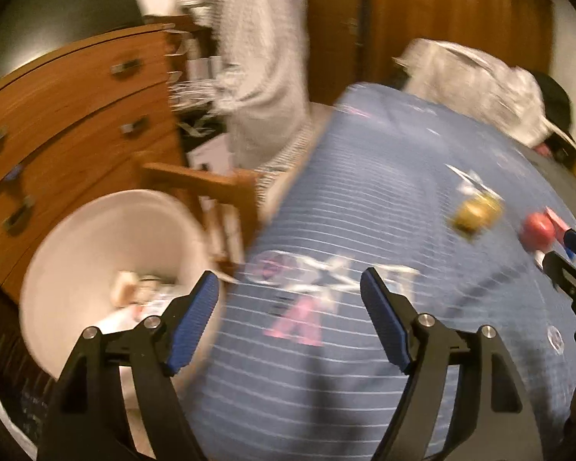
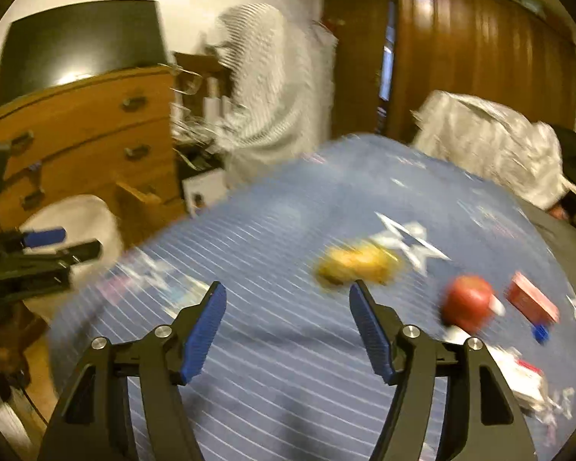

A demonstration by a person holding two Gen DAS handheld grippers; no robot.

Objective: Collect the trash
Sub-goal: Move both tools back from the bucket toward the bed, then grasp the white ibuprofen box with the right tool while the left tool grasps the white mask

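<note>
Both views are blurred. My left gripper (image 1: 288, 299) stands open with nothing between its jaws, over the near edge of a bed with a blue striped cover (image 1: 364, 199). A white bin (image 1: 96, 253) with scraps in its bottom stands to its left on the floor. On the cover lie a yellow crumpled thing (image 2: 355, 265), a red round thing (image 2: 468, 303), a small red box (image 2: 532, 299) and a white wrapper (image 2: 526, 380). My right gripper (image 2: 288, 307) is open and empty, with the yellow thing just beyond its right finger. The left gripper (image 2: 71, 244) shows at the left edge there.
A wooden dresser (image 1: 76, 115) and a wooden chair (image 1: 211, 188) stand behind the bin. A white striped garment (image 1: 257, 57) hangs by the door. A crumpled white cloth (image 1: 472, 80) and a black cap (image 1: 556, 107) lie at the bed's far side.
</note>
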